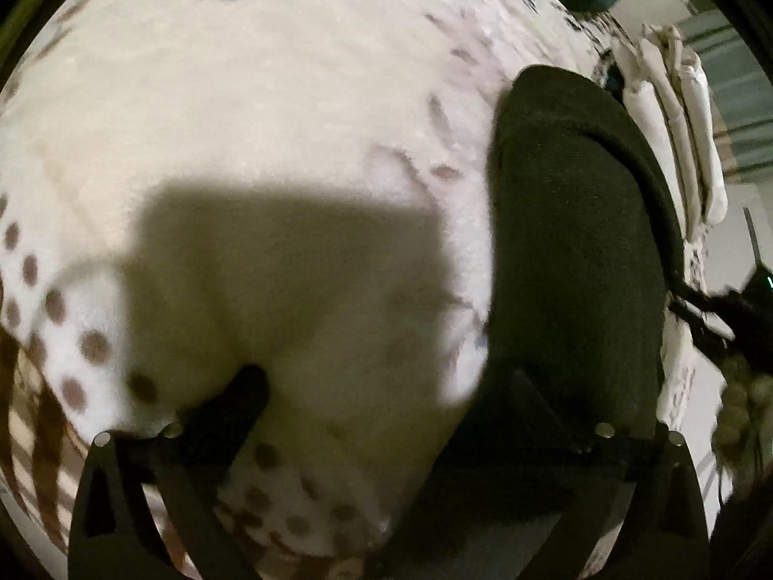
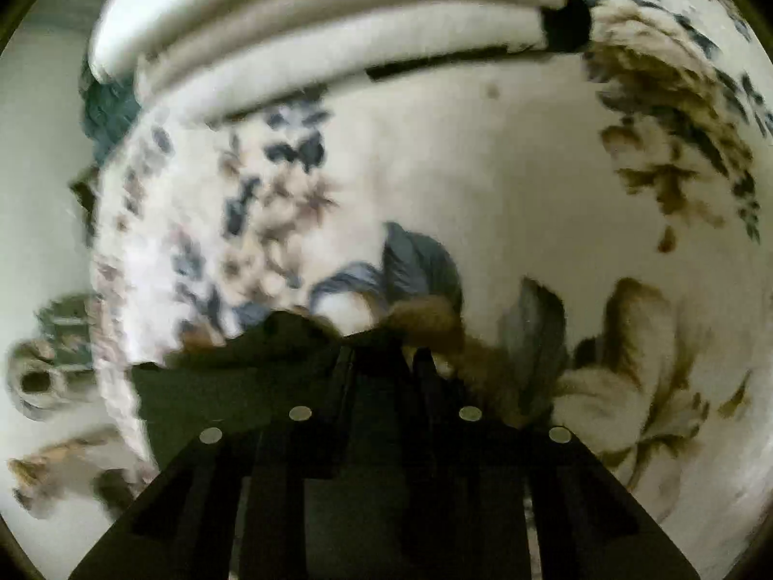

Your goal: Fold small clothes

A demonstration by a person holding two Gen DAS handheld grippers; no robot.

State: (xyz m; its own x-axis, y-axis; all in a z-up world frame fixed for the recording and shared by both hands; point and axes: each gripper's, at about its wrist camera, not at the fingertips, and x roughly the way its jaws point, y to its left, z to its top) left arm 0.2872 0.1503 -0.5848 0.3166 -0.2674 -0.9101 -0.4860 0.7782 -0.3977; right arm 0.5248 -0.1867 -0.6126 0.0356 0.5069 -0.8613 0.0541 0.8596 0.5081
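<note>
Fleecy floral blanket [image 1: 299, 111] looking matt, plush; dark garment [image 1: 575, 251] showing coarse knit; gripper fingers [image 2: 381, 386] appearing matt plastic.

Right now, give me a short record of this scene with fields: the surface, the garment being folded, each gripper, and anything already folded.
surface: floral blanket, cream with blue and brown flowers
garment: dark cloth, lying on the blanket on the right of the left wrist view
left gripper: open, one finger over the blanket, the other against the dark cloth
right gripper: fingers close together, dark cloth bunched at their tips, apparently pinched
folded pile: stack of white folded cloths at the blanket's far edge
image quality: both views blurred
</note>
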